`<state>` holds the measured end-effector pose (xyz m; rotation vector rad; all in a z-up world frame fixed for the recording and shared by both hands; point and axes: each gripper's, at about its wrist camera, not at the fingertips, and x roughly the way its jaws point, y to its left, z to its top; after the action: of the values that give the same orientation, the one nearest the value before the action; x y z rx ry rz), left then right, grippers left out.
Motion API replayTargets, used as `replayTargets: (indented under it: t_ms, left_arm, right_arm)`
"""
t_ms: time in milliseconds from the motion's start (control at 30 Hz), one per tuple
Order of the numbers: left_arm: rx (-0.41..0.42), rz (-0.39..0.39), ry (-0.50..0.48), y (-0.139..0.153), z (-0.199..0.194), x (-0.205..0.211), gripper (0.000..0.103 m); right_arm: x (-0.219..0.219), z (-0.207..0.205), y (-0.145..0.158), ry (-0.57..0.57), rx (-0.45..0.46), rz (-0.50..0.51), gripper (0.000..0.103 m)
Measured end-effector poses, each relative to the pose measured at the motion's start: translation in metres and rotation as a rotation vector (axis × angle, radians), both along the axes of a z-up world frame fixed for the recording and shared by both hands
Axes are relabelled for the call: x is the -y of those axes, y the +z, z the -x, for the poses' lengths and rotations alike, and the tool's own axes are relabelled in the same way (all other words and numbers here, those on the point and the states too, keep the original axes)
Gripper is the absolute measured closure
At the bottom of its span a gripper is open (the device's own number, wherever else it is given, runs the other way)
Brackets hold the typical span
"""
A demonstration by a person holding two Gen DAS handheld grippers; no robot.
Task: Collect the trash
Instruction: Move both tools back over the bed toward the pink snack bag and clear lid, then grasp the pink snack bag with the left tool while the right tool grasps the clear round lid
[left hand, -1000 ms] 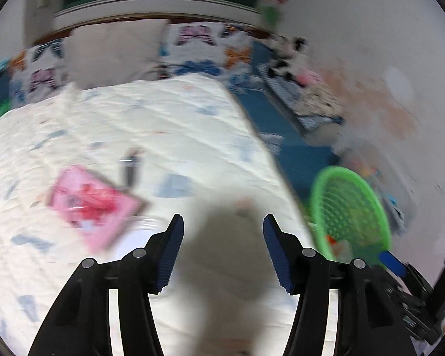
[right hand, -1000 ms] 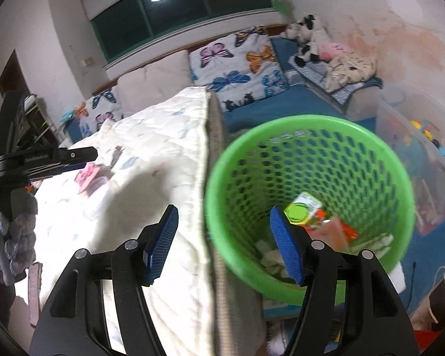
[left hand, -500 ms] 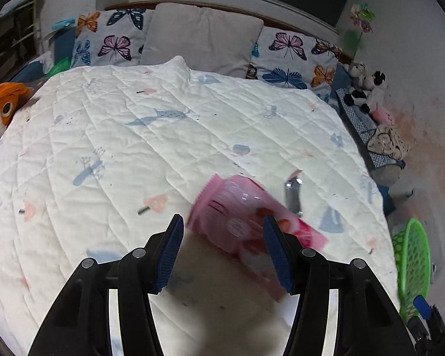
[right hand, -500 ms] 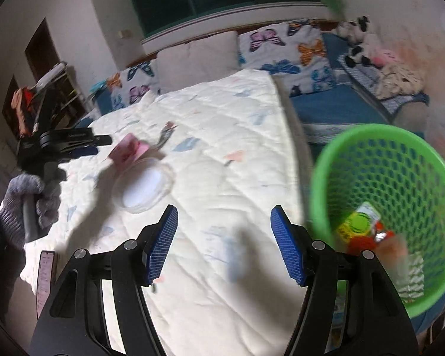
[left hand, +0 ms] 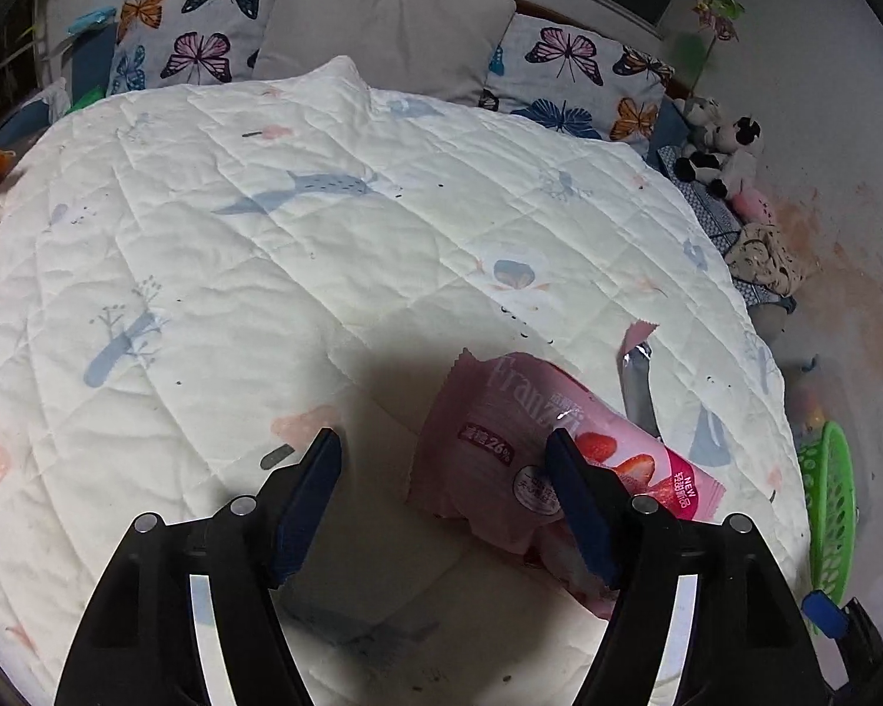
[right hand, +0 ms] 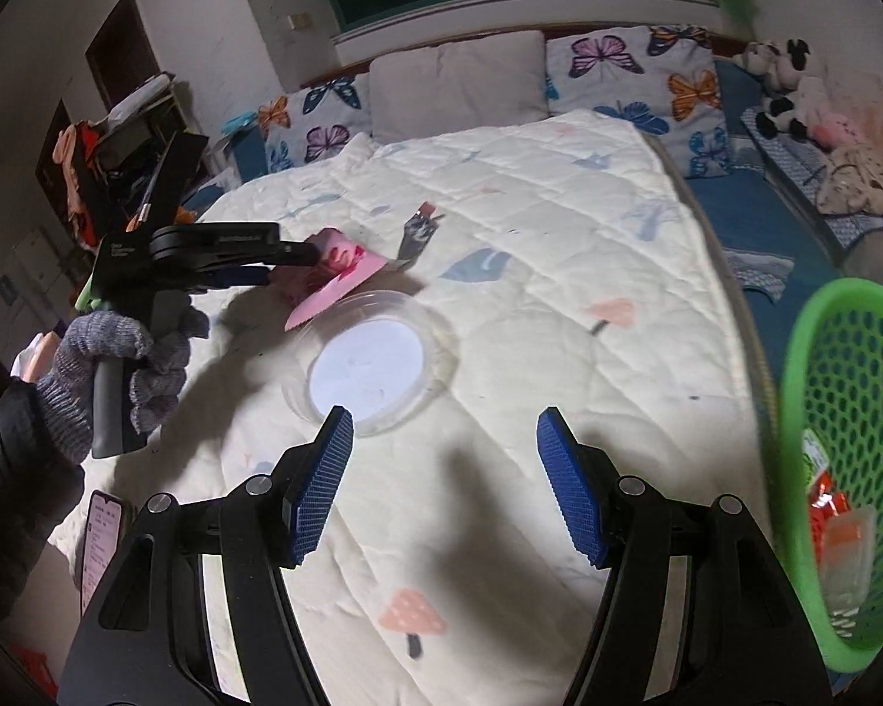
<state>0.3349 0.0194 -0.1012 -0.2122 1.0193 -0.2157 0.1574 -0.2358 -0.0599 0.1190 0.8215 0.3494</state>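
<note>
left gripper (left hand: pixel 441 494) widened, apparently straddling pink wrapper (left hand: pixel 518 441)

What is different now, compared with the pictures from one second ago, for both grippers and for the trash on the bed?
The left gripper has swung from the bed's edge to the pink wrapper; its jaws have just been opening and straddle one end without pressing. The right gripper has left the green basket and now faces the clear lid, open and empty. The wrapper, lid and silver wrapper lie on the quilt as before.
</note>
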Motion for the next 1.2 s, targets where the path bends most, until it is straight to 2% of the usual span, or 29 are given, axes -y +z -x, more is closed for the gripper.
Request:
replayTargets:
  t_ms: [100, 200, 367, 500, 633, 833, 1000, 1200]
  left_arm:
    - [0.006, 0.017, -0.009, 0.000, -0.002, -0.001, 0.035]
    - [0.015, 0.023, -0.020, -0.001, -0.002, -0.003, 0.044]
    - [0.015, 0.039, -0.027, -0.002, -0.002, -0.008, 0.054]
    - [0.014, 0.050, -0.045, -0.001, -0.001, -0.009, 0.073]
    - [0.023, 0.043, -0.045, 0.001, 0.001, -0.010, 0.081]
    - [0.053, 0.045, -0.031, 0.010, 0.007, -0.017, 0.086]
    - [0.073, 0.047, -0.014, 0.021, 0.012, -0.028, 0.086]
    - [0.089, 0.045, -0.006, 0.029, 0.019, -0.034, 0.086]
  right_arm:
    - [-0.009, -0.007, -0.005, 0.017, -0.012, 0.004, 0.037]
    - [-0.018, -0.011, -0.008, 0.036, -0.027, 0.005, 0.033]
    - [-0.030, -0.021, -0.017, 0.065, -0.052, 0.011, 0.029]
    - [-0.040, -0.027, -0.021, 0.083, -0.066, 0.015, 0.023]
    - [-0.052, -0.032, -0.026, 0.106, -0.070, 0.046, 0.020]
    - [-0.064, -0.039, -0.031, 0.110, -0.076, 0.064, 0.020]
    - [-0.072, -0.045, -0.035, 0.111, -0.075, 0.080, 0.014]
    - [-0.080, -0.048, -0.036, 0.088, -0.055, 0.128, 0.018]
